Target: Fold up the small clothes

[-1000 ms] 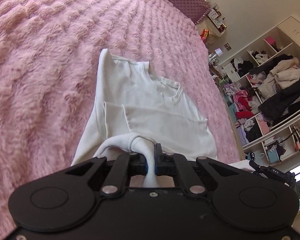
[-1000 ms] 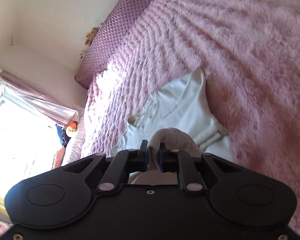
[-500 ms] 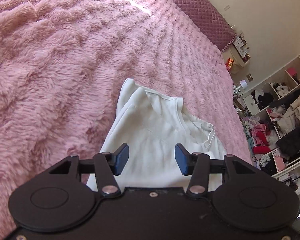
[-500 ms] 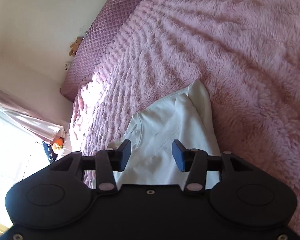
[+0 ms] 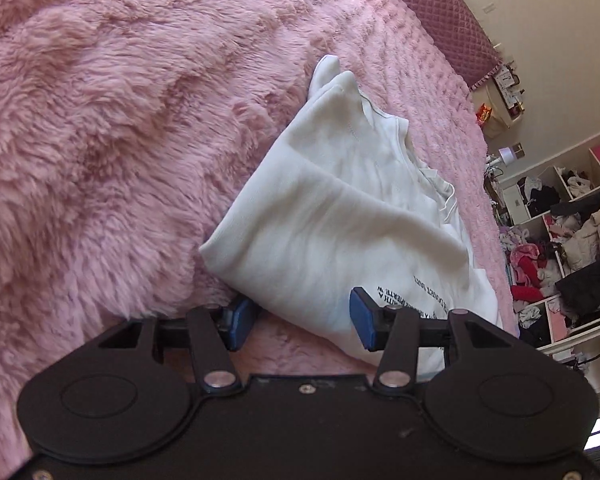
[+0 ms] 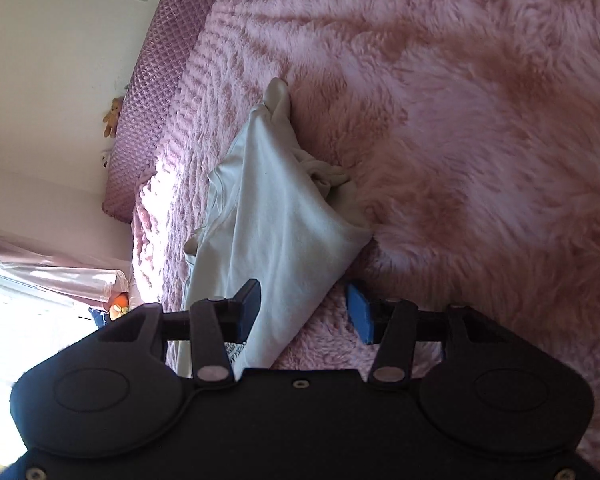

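A small white shirt (image 5: 332,220) lies folded on the pink fluffy blanket (image 5: 100,120), black lettering showing at its near edge. My left gripper (image 5: 300,322) hangs low over that near edge, open, with the fabric's edge between the blue pads but not pinched. In the right wrist view the same shirt (image 6: 276,216) runs away from me, a bunched sleeve at its right side. My right gripper (image 6: 304,312) is open too, straddling the shirt's near corner without pressing it.
The blanket (image 6: 460,120) covers the whole bed. A quilted purple headboard (image 5: 440,12) stands at the far end. Open shelves (image 5: 572,240) stuffed with clothes line the wall on the right. A curtained bright window (image 6: 40,276) and a toy bear (image 6: 112,116) are on the left.
Both grippers let go of the white fabric they were pinching and opened. Both then dropped closer to the bed, and the shirt now lies flat and folded.
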